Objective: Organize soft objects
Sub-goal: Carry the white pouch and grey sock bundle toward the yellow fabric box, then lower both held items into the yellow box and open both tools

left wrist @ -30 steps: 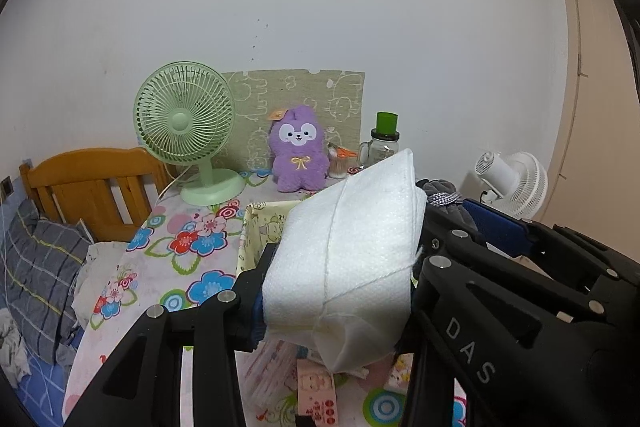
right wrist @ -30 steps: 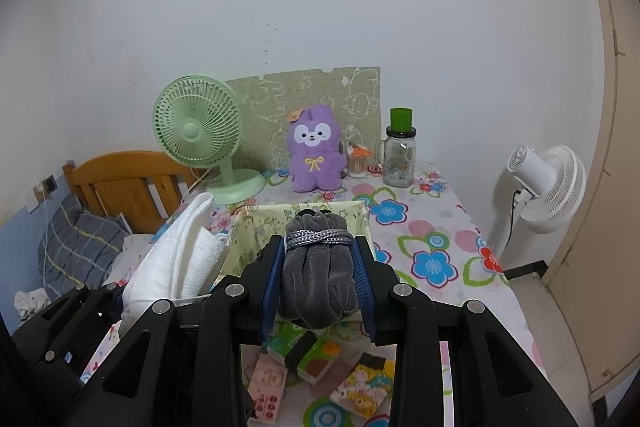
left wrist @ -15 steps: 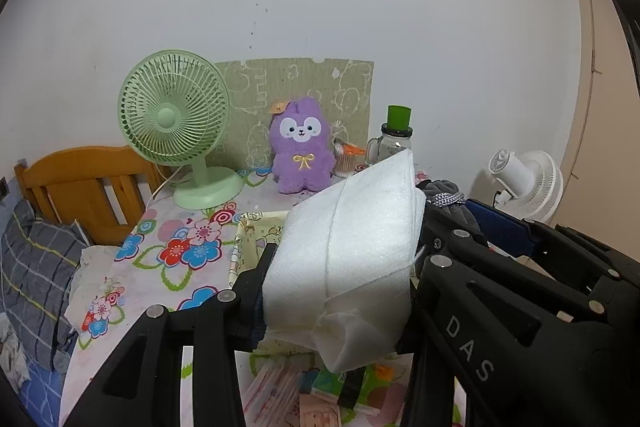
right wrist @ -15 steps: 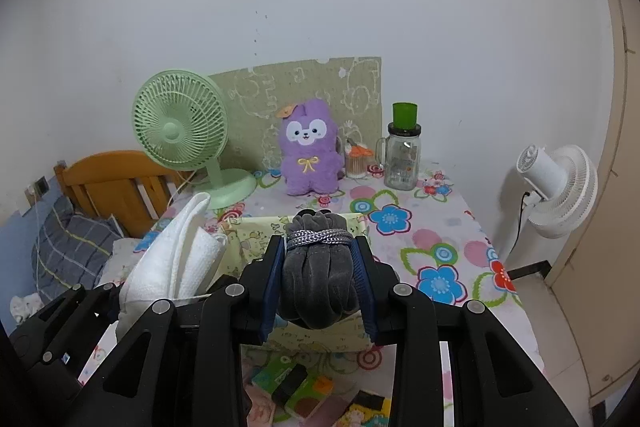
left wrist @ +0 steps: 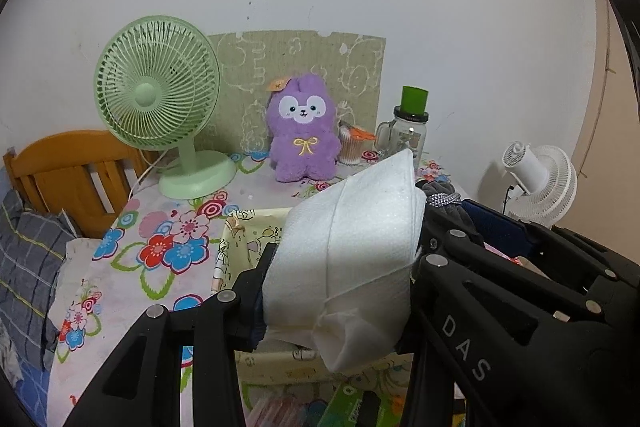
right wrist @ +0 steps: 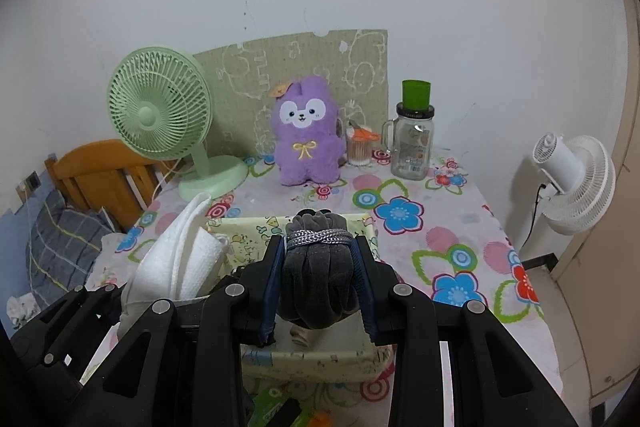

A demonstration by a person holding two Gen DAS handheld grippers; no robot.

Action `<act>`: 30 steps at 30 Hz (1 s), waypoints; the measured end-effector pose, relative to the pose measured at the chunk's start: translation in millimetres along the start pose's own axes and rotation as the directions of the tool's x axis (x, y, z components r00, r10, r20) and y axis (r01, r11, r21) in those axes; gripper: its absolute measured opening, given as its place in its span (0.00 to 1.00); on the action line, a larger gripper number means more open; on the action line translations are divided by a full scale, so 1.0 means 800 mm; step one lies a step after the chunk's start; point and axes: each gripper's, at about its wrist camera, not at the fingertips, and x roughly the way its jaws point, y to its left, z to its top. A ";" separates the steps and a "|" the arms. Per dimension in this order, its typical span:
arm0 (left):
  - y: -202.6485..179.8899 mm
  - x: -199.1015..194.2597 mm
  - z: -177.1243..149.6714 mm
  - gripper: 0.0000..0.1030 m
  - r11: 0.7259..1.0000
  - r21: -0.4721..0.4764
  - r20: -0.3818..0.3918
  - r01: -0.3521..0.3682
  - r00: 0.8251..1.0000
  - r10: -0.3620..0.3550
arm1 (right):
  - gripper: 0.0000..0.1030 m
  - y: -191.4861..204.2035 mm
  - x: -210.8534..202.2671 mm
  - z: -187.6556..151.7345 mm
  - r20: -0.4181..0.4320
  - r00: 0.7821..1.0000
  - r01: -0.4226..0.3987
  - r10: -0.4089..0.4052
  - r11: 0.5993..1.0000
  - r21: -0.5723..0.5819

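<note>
**Both loads carried forward over the bin**

The left tool (left wrist: 340, 291) is clamped on a folded white cloth (left wrist: 360, 251), and the right tool (right wrist: 318, 285) squeezes a grey bundle (right wrist: 316, 267) tied with a silver cord. Neither grip has altered over the last second. What has changed is position: both tools have advanced toward the back of the counter (right wrist: 460, 235) and dipped a little, so the patterned fabric bin (right wrist: 332, 351) that sat ahead now lies directly beneath the grey bundle, with the cloth at its left edge. The purple plush (right wrist: 306, 135) and green fan (right wrist: 160, 115) loom nearer. By my reading, the carry is nearly done; lowering and release into the bin come next.
</note>
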 end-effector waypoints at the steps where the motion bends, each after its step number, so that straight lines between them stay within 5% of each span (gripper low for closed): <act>1: 0.001 0.004 0.001 0.44 1.000 -0.002 -0.003 -0.001 1.000 0.001 | 0.35 0.000 0.005 0.001 -0.002 1.000 -0.001 0.001 1.000 0.001; 10: 0.012 0.043 0.000 0.48 1.000 -0.015 -0.041 0.005 0.999 -0.005 | 0.35 0.002 0.049 0.002 -0.035 0.999 -0.008 0.008 1.000 0.005; 18: 0.016 0.074 -0.008 0.78 1.000 -0.026 -0.097 0.015 0.995 -0.017 | 0.35 -0.001 0.082 -0.005 -0.080 0.997 -0.014 0.015 1.000 0.007; 30: 0.024 0.101 -0.016 0.87 1.000 -0.013 -0.165 -0.013 0.986 0.011 | 0.42 0.002 0.113 -0.011 -0.120 0.992 -0.042 0.039 0.999 -0.024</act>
